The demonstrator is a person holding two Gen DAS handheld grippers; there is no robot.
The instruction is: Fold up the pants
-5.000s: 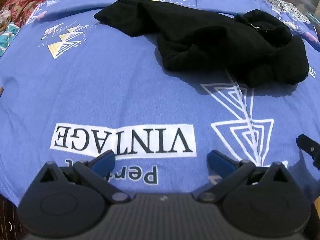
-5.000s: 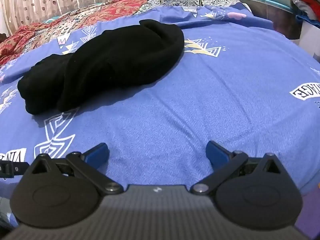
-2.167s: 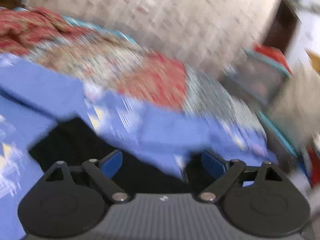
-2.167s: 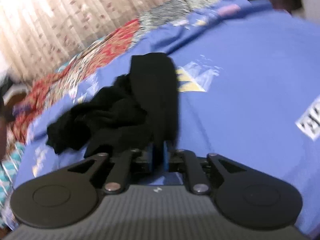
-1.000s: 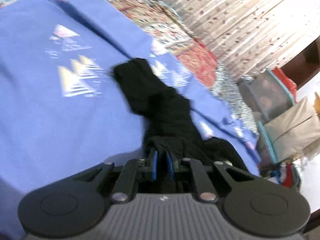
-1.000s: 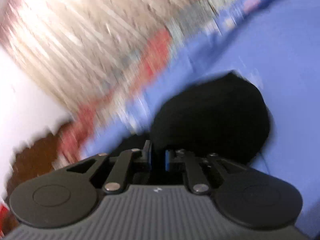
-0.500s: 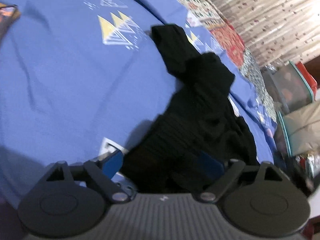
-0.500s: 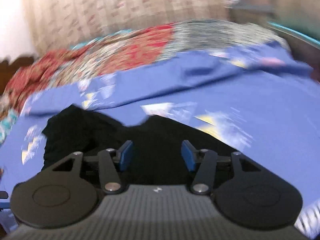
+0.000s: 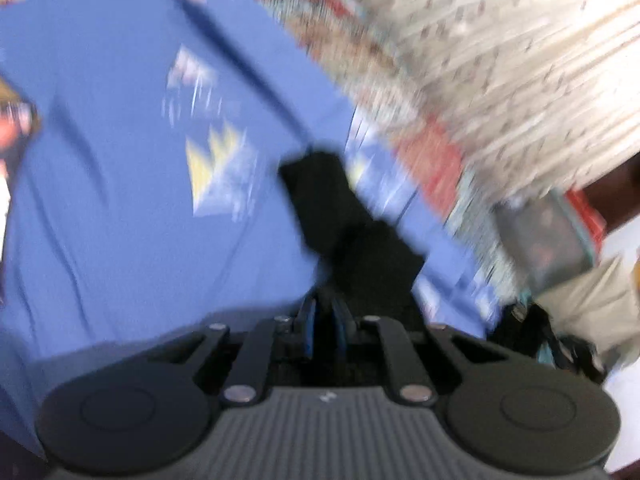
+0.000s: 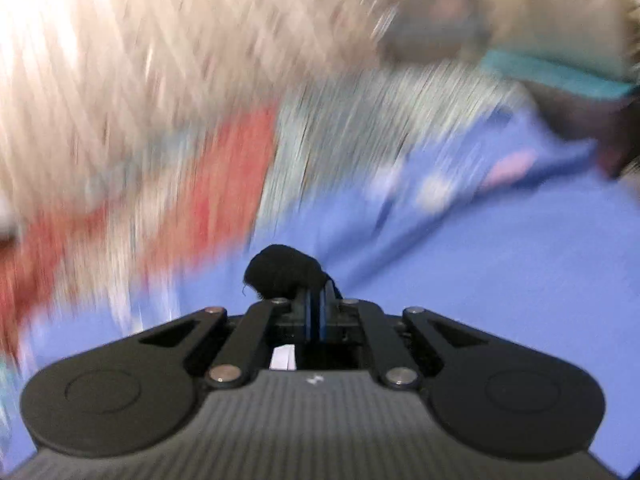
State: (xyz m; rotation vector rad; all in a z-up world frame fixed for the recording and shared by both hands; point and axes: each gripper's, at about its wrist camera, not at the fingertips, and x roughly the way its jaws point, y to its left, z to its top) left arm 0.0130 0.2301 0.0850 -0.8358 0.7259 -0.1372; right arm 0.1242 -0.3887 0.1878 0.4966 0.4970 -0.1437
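On the blue bedsheet [image 9: 120, 220] lie the black pants [image 9: 348, 232], and both grippers have hold of them! Left gripper [image 9: 325, 326]: jaws pinched nearly together, black cloth caught between the blue pads. From that pinch the pants run away across the sheet in a long dark strip, the far end lying near the yellow triangle print [image 9: 216, 160], toward the sheet's far edge. Beyond that edge sits the red patterned bedspread [image 9: 432, 152], then the pale curtain [image 9: 520, 60]; everything out there is smeared with blur. At the right edge of the left wrist view, a dim storage box [image 9: 548, 240], its contents beyond telling.

Over to the right gripper [image 10: 316, 308]: jaws also squeezed nearly together, and a small dark bunch of the pants pokes up just past the fingertips, clamped between the pads. Behind it, blue sheet, a red streak of bedspread, all heavily blurred.
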